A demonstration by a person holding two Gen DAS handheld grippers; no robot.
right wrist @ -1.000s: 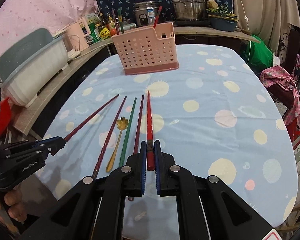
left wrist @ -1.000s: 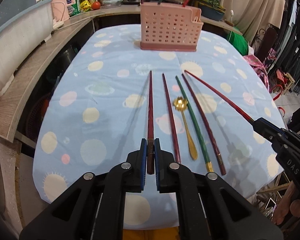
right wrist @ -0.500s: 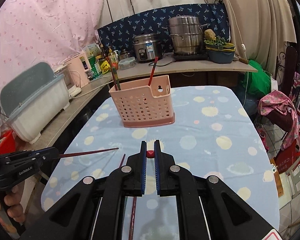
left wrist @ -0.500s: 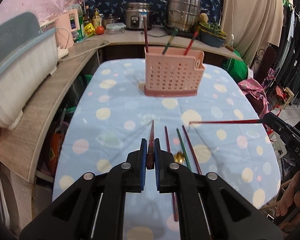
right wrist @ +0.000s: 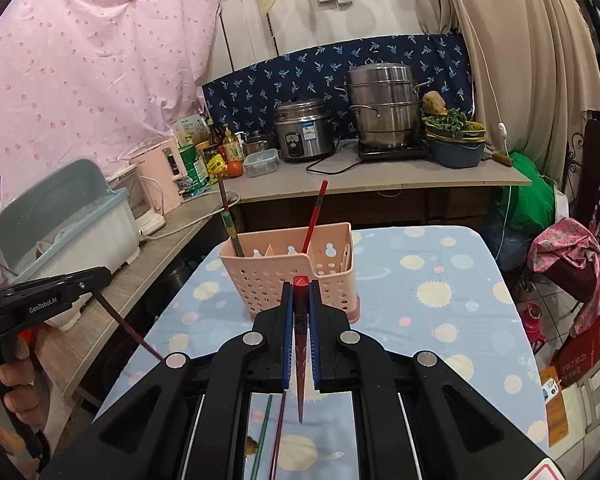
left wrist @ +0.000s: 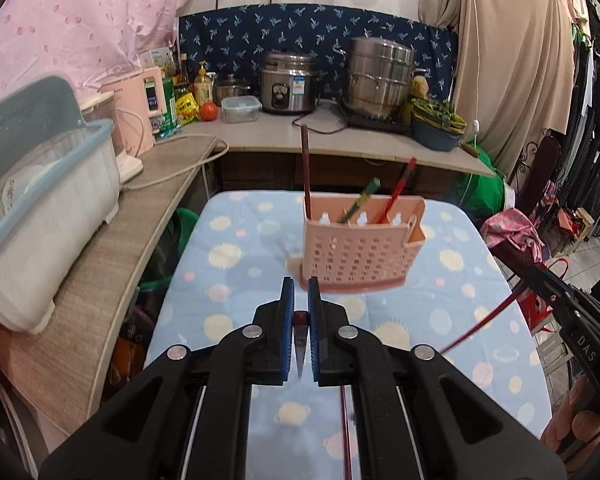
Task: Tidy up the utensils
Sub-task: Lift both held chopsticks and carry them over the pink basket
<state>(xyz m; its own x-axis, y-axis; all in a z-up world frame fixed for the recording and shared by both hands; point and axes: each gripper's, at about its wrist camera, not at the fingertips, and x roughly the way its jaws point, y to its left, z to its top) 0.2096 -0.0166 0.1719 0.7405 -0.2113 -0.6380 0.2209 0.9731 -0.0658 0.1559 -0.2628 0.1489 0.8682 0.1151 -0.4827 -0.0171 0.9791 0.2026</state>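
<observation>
Step in hand, by my reading: carrying chopsticks to the holder.

Left tool (left wrist: 301,312): closed tight on a dark red chopstick (left wrist: 300,350), butt end toward the lens, thin point hanging down at lower centre of the left view. Right tool (right wrist: 301,304): likewise clamped on a bright red chopstick (right wrist: 300,360), square butt showing at centre frame, tapered tip pointing down toward the bench (right wrist: 452,280).

Pink basket (left wrist: 358,252) stands mid-frame in both views, ahead of each tool and apart from it. Moulded plastic, walls pierced with rows of small holes, divided into compartments, with a smaller pocket on one end. Three sticks already lean inside: a dark one upright at the left end, a green one and a red one tilted.

Bench cover is pale blue cloth, printed with cream dots and suns. Lower centre of the right view: a green stick (right wrist: 262,436) and a maroon stick (right wrist: 277,432) lie on the cloth.

Next move probably calls for bringing each tip over an open compartment, stick near vertical, then releasing. Slim, smooth lacquered shafts could swing or slip.
</observation>
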